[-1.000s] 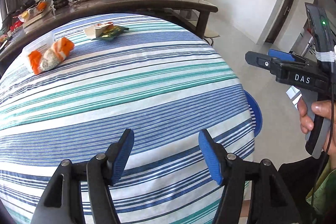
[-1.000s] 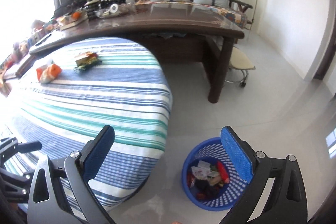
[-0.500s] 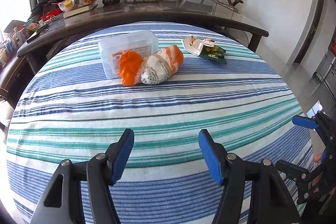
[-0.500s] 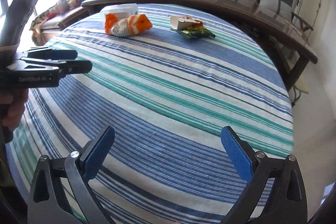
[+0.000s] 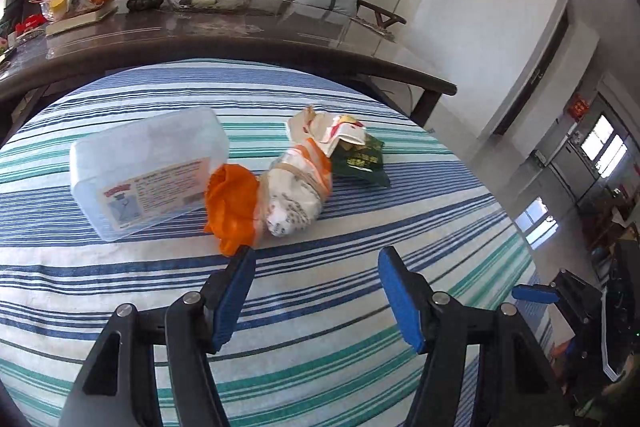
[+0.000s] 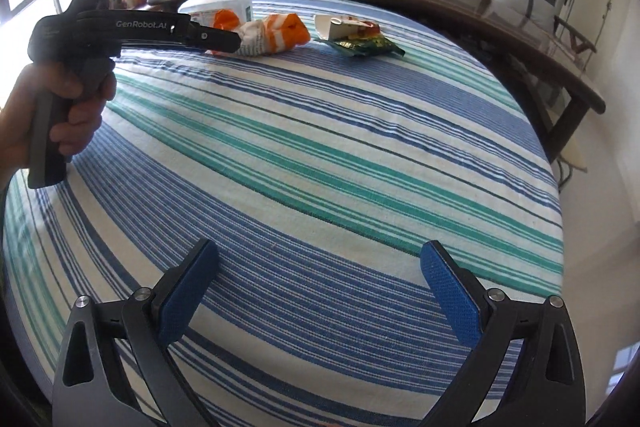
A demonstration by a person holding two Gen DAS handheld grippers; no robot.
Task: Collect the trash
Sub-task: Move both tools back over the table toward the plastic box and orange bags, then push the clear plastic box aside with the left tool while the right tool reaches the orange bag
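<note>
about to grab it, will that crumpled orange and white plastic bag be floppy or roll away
The crumpled orange and white plastic bag looks thin and creased, so probably floppy and light. Its bunched, uneven shape lying on the striped tablecloth suggests it would crush rather than roll.

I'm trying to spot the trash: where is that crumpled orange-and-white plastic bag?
In the left wrist view, the crumpled orange-and-white plastic bag lies mid-table on the striped cloth, between the clear plastic box and the dark green wrapper.

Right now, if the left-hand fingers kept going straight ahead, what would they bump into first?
Probably the orange and white bag: it lies just ahead of the open left gripper, slightly to its left side. Depth is unclear, so the striped tablecloth might come first.
</note>
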